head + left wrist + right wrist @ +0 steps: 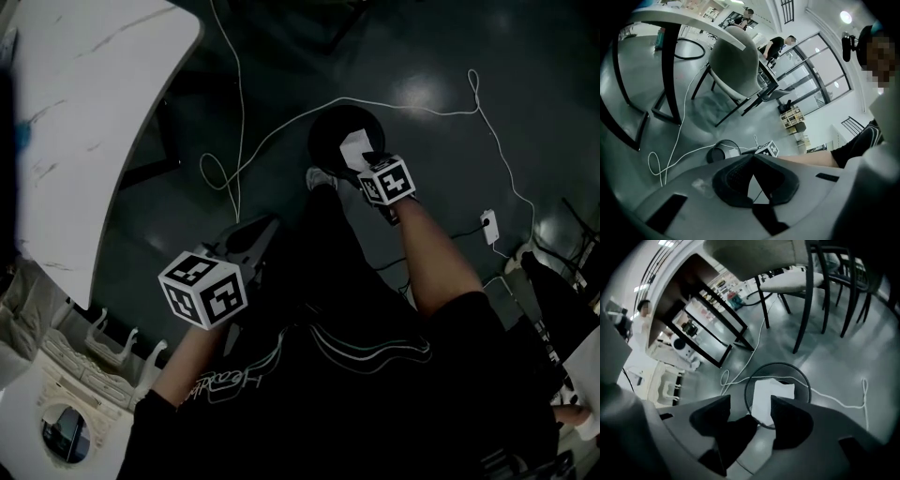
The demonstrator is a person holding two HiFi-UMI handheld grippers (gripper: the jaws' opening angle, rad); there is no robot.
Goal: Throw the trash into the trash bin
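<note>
Over bin (pixel 779 363): white trash (pixel 776 390); head view hides right claw (pixel 750 404) gap.

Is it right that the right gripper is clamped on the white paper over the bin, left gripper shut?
No. The right gripper view shows the right gripper with jaws apart, not pressing the white paper, which is over the bin. The left gripper is shut.
</note>
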